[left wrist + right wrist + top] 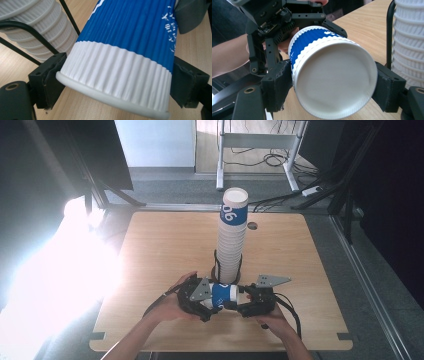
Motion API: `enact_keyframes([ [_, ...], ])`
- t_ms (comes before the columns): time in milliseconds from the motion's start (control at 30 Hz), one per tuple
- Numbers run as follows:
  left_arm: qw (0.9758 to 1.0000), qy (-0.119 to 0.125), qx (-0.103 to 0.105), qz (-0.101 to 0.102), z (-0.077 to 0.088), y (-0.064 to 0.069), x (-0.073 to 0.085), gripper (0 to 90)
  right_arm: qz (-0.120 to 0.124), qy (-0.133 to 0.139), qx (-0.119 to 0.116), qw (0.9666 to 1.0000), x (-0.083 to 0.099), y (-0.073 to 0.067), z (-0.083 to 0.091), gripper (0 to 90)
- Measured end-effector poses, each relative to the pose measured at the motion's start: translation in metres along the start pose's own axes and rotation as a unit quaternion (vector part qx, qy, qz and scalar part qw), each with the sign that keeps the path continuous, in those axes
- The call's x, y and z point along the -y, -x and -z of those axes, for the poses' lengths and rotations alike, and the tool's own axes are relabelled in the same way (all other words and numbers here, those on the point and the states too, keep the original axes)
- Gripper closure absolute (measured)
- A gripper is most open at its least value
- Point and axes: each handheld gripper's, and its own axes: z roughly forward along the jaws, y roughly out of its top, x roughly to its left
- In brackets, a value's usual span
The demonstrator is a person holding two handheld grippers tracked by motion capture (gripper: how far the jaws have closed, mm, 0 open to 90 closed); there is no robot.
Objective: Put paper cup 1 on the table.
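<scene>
Blue-and-white ripple-wall paper cup (223, 295) lies sideways at lower centre of the high view, before the cup stack (232, 237). Left gripper (207, 301) clamps its rim end, right gripper (243, 302) its base end. Probably light and crushable; ridges aid grip, best held at the stiffer rim.

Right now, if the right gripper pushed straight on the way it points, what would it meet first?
The blue-and-white paper cup between its jaws, base toward the right gripper. Behind the cup stands the left gripper, holding its rim end; how far off is hard to judge.
</scene>
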Motion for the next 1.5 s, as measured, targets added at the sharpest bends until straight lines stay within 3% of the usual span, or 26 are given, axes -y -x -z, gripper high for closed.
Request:
enact_keyframes([
  [367,0.9999,-0.002,0.005,-0.009,-0.003,0.003,-0.001,11.7,0.003,-0.001,-0.007,1.0,0.001,-0.002,-0.003,26.2],
  [967,1.0,0.008,0.004,0.003,-0.003,0.003,-0.001,7.9,0.008,0.006,-0.005,0.9999,-0.001,-0.003,-0.001,27.2],
  [1067,0.9999,0.01,0.001,0.007,-0.001,0.003,0.001,5.8,0.006,0.018,-0.002,0.9998,-0.003,-0.002,0.004,27.2],
  [1300,0.9982,0.039,0.005,0.045,0.001,0.001,0.015,5.6,0.001,0.044,-0.003,0.999,-0.007,-0.001,0.015,27.2],
  [1333,0.9974,0.047,0.007,0.054,0.001,0.001,0.017,5.6,0.001,0.044,-0.003,0.999,-0.007,-0.001,0.015,27.2],
  [1367,0.9951,0.064,0.012,0.074,0.0,0.0,0.021,5.8,0.003,0.048,-0.004,0.9988,-0.007,-0.001,0.016,27.1],
  [1467,0.9937,0.075,0.015,0.081,-0.001,-0.002,0.024,5.9,0.004,0.048,-0.006,0.9988,-0.007,-0.001,0.017,27.1],
  [1500,0.9914,0.091,0.022,0.091,-0.001,-0.003,0.025,5.9,0.005,0.048,-0.009,0.9988,-0.007,-0.001,0.017,27.1],
])
